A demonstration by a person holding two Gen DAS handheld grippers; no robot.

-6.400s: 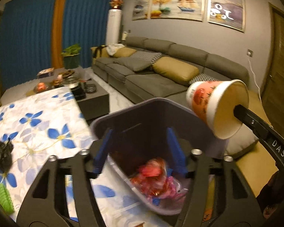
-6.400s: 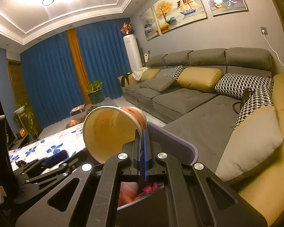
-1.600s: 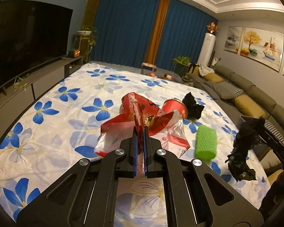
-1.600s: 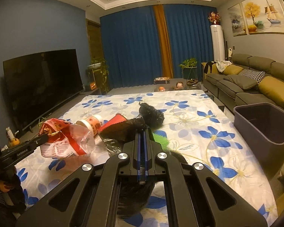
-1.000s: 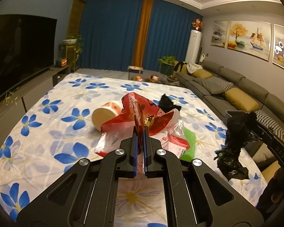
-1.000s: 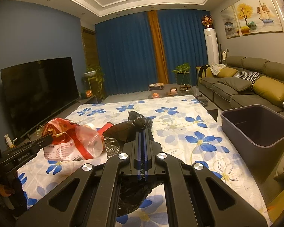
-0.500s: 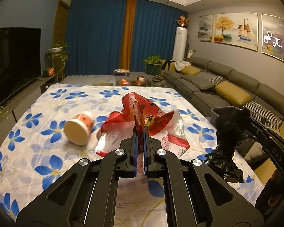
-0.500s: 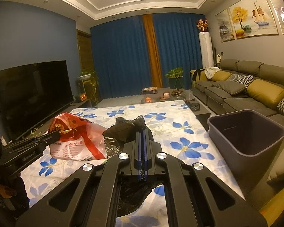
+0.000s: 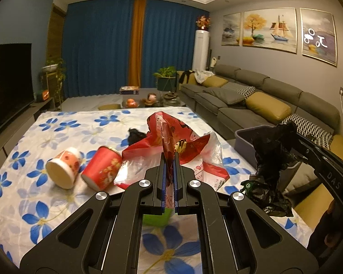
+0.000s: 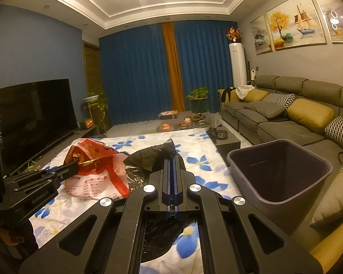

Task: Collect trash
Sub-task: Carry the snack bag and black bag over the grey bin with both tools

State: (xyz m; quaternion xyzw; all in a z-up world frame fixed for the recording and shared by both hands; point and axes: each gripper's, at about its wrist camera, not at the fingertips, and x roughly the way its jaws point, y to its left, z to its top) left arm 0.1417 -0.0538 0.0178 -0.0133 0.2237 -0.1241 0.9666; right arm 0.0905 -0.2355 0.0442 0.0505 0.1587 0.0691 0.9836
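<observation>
- The left gripper (image 9: 169, 157) was pinching a thin fold of the red snack bag (image 9: 185, 146), and the rest of the bag billowed loose beyond the jaws. With so little plastic in the pinch, the bag could have slid free over the flowered cloth (image 9: 57, 134).
- The right gripper (image 10: 171, 162) was pressed shut on a crumpled black plastic bag (image 10: 153, 157), much of which hung below it. That dangling part could have caught on the bin's rim and spilled outside.
- The bin (image 10: 247, 166) stood at about three o'clock of the right gripper, off the cloth's edge and against the sofa (image 10: 285, 125). Its mouth looked narrow for two bundles at once, so the two grippers might have knocked together above it.
- The red bag seemed to have crumbs or scraps at its open end; tipping it on the way might have scattered them on the cloth.
- Two paper cups (image 9: 84, 169) lay on their sides at about nine o'clock of the left gripper, with a green thing (image 9: 156, 219) under its fingers. A low swing might have set the cups rolling toward the cloth's edge.
- A small black scrap (image 9: 136, 137) lay at eleven o'clock, easily overlooked.
</observation>
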